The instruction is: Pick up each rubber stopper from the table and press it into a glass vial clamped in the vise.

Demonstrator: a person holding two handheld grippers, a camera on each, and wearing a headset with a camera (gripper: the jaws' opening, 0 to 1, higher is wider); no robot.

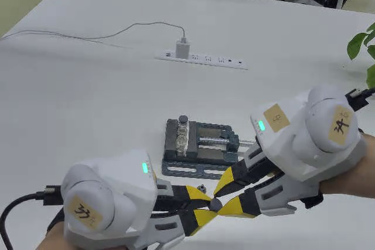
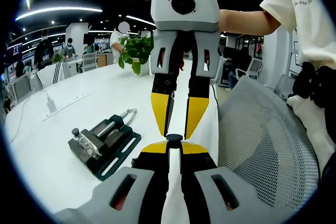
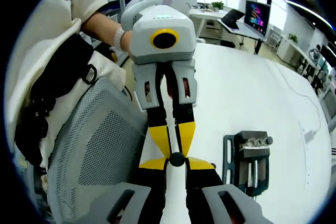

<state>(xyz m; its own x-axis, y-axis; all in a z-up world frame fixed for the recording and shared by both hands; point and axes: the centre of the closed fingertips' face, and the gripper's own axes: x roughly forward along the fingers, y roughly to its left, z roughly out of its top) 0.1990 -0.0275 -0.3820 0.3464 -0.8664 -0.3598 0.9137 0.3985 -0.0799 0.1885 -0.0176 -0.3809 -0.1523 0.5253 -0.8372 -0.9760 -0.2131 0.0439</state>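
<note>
A small dark rubber stopper (image 1: 215, 204) hangs above the white table, in front of the dark vise (image 1: 205, 151). My left gripper (image 1: 210, 205) and right gripper (image 1: 222, 202) meet tip to tip on it, each pair of yellow fingers pinched against it. In the left gripper view the stopper (image 2: 174, 138) sits at my own tips, with the right gripper (image 2: 175, 131) coming from above. The vise clamps a glass vial (image 1: 183, 140) capped with a dark stopper. Another loose stopper (image 1: 201, 188) lies by the vise's front edge. The vise (image 3: 245, 167) stands right of the stopper (image 3: 177, 159).
A white power strip (image 1: 202, 58) with a plugged charger and cable lies at the back of the table. Green plant leaves (image 1: 364, 48) reach in at the right. A grey mesh chair (image 2: 262, 140) stands beside the table's near edge.
</note>
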